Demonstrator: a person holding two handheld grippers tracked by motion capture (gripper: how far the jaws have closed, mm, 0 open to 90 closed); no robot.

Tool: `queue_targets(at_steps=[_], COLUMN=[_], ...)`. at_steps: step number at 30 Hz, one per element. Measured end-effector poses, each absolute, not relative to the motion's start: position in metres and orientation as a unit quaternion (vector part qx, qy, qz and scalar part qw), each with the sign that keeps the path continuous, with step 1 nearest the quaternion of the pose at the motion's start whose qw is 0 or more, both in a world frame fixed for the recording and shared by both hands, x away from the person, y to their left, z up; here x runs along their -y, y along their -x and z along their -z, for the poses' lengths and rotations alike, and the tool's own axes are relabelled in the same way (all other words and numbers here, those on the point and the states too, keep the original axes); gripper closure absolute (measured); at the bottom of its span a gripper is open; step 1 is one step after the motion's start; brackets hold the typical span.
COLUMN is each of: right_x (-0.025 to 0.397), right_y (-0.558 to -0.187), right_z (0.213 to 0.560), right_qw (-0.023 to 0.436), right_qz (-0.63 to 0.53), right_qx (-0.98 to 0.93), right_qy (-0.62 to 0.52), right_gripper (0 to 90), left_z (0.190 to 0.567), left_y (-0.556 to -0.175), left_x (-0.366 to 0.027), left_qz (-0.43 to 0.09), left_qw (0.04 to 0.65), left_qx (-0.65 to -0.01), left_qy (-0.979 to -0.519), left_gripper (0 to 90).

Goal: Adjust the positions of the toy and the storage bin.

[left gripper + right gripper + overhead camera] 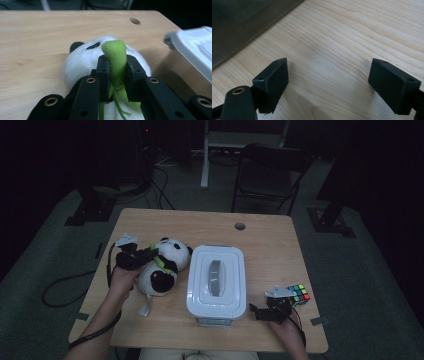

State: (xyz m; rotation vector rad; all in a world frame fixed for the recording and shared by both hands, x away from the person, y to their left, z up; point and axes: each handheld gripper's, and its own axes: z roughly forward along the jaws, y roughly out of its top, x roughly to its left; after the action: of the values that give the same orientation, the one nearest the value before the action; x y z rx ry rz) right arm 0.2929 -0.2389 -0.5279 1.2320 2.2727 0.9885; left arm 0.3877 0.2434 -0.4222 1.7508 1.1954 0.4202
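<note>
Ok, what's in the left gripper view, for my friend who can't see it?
The left tongs pinch a green cloth piece on a plush panda, which lies on a wooden table. A white plastic box sits at the right edge.

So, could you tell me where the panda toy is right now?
In the high view the panda toy lies left of the white lidded box, its green scarf pinched in the left gripper.

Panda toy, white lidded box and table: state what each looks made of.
Panda toy: soft plush, fuzzy white and black pile; its green fabric scarf is pinched in the left tool. White lidded box: seemingly smooth moulded plastic with a grey handle. Table: pale wood grain, possibly laminate, matte.
</note>
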Motion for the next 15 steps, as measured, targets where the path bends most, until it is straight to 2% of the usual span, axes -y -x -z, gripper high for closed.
queue_targets(at_steps=[8, 15], right_x=[0.239, 0.239], right_y=[-0.293, -0.293], right_z=[0.528, 0.528], right_qw=[0.186, 0.186], right_qz=[-0.351, -0.351], right_qx=[-0.807, -0.807], right_qy=[-0.437, -0.437], right_gripper=[15.9, 15.9], left_z=[0.407, 0.428], left_y=[-0.377, -0.379], left_x=[-0.263, -0.268], left_qz=[-0.203, -0.177], left_qw=[0.476, 0.452], left_qx=[-0.521, -0.538], left_qy=[-0.679, -0.689], left_gripper=[77.1, 76.6])
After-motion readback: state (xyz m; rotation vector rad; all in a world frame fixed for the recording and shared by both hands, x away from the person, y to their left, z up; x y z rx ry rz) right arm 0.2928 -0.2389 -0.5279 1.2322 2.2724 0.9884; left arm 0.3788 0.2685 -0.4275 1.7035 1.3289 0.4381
